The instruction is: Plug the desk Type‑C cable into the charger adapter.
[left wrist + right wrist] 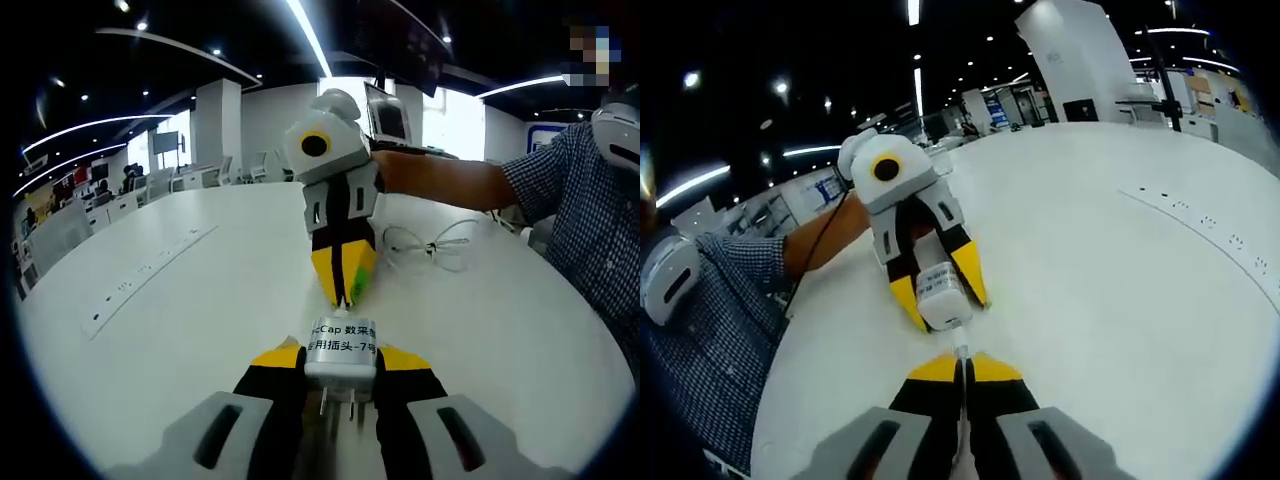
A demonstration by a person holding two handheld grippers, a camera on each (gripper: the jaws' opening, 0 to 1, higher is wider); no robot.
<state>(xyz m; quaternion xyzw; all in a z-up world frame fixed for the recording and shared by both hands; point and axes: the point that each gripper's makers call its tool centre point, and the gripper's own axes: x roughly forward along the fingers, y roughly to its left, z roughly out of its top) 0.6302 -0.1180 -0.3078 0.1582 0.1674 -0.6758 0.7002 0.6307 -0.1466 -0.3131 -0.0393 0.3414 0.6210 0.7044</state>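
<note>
Yellow-tipped black jaws of the left gripper (342,372) rise from the bottom of the left gripper view, closed tight on a small white boxy charger adapter (341,348) with black printed lettering on its label and two metal prongs pointing back toward the camera. Just beyond it, the right gripper (345,278) points down at the adapter's far face, its jaws pinched nearly together. In the right gripper view, those jaws (963,380) are clamped on a thin white Type-C cable (961,352), whose plug end reaches forward and meets the adapter (940,290), held there between the left gripper's jaws (938,292). Whether the plug is already in the port or only touching it is too small to tell.

To seat the plug well, the judgement is that the cable end should stay in line with the adapter's port, pushed straight along its length while the left gripper braces the adapter firmly; any sideways tilt could bend the plug or make it slip.

Farther off in the left gripper view, the cable's loose loops (432,246) lie on the round white tabletop (180,300), beside a person's forearm and checked blue sleeve (575,190). A flush strip of power sockets (150,268) crosses the tabletop to the left.
</note>
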